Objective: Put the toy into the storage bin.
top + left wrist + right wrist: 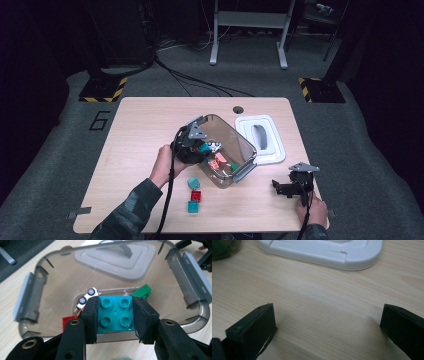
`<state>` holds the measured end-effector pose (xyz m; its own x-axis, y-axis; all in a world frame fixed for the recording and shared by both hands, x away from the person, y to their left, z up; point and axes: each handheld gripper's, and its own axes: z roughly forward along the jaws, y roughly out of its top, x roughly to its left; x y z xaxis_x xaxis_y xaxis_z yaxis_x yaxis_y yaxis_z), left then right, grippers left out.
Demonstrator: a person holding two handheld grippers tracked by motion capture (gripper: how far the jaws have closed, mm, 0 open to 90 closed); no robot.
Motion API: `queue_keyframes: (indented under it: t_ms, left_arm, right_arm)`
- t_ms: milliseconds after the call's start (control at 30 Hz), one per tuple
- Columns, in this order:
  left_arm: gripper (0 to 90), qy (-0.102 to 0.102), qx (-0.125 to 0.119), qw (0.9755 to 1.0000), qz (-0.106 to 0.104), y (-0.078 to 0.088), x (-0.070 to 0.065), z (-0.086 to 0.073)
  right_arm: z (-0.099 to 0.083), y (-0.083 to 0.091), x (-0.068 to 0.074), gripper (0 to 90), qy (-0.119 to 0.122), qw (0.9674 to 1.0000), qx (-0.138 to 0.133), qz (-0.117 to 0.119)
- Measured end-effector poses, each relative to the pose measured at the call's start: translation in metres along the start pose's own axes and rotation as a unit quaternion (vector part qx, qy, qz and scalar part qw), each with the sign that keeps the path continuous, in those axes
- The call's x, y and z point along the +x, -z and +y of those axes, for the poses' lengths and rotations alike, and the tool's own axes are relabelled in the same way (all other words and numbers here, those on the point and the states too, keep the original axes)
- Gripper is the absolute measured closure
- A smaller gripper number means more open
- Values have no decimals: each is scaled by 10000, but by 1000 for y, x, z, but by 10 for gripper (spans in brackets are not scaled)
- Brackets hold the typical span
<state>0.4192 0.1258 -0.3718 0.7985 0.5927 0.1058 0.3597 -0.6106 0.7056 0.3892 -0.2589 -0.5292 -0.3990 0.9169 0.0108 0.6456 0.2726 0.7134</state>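
Table [150, 120] first, then the clear bin [50, 290], white lid [270, 155] beside it — left gripper [115, 312] clamps a teal brick [115, 315] over the bin's open mouth. Right gripper [327, 322] rests idle, jaws wide apart. Released too near the rim (a likely slip), the brick could bounce out among the loose bricks [194, 195].

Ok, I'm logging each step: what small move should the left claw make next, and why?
Probably open and drop. The left claw grips the teal brick above the clear bin's opening, where a toy car and green brick already lie.
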Motion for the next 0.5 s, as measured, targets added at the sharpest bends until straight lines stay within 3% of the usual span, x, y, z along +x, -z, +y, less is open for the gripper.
queue_keyframes:
  t_ms: [133,500]
  left_arm:
    - [584,33,143,9999,-62,-8,-1,-2]
    - [584,108,119,9999,-22,-12,0,-2]
  right_arm:
    - [0,0,0,0,0,10000,-1,0]
    - [0,0,0,0,2,10000,0,-1]
